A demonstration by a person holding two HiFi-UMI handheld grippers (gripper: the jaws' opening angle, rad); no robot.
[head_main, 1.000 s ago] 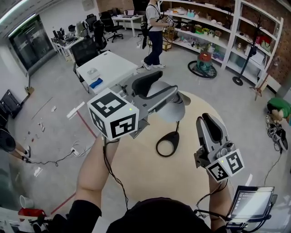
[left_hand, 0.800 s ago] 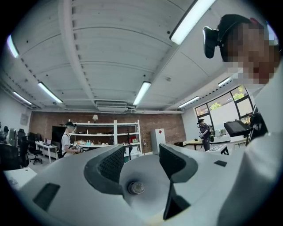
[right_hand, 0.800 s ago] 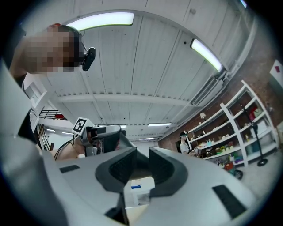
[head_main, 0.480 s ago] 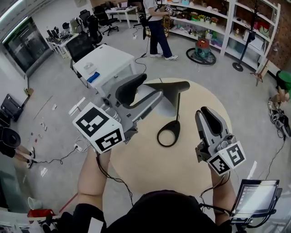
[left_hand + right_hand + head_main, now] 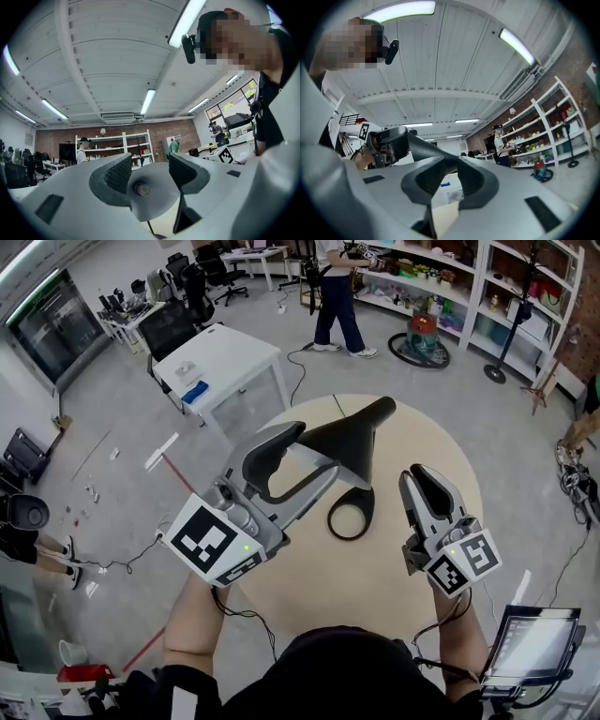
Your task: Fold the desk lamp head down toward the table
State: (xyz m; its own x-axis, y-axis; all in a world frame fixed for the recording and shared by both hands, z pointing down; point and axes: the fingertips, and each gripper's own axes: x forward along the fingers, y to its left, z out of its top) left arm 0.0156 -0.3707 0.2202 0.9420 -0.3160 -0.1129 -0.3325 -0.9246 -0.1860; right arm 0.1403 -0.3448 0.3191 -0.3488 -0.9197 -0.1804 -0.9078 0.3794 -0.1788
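Observation:
A black desk lamp stands on the round beige table (image 5: 309, 592), with its ring base (image 5: 349, 521) near the middle. Its cone-shaped head (image 5: 354, 430) is tipped over above the base. My left gripper (image 5: 317, 448) reaches in from the left and is shut on the head. In the left gripper view, the shade's grey underside (image 5: 151, 199) fills the space between the pads of that gripper (image 5: 150, 171). My right gripper (image 5: 424, 486) hovers to the right of the lamp, apart from it. It (image 5: 449, 176) shows a narrow gap between its pads and holds nothing.
A white table (image 5: 220, 371) stands beyond the round one. A person (image 5: 336, 296) stands by shelves (image 5: 450, 282) at the back. Office chairs (image 5: 178, 324) are at the far left. A tablet screen (image 5: 530, 652) sits at the lower right, and cables lie on the floor (image 5: 112, 563).
The left gripper has come down and toward me with the lamp head, which now sits lower and more tipped over. The right gripper has sunk a little.

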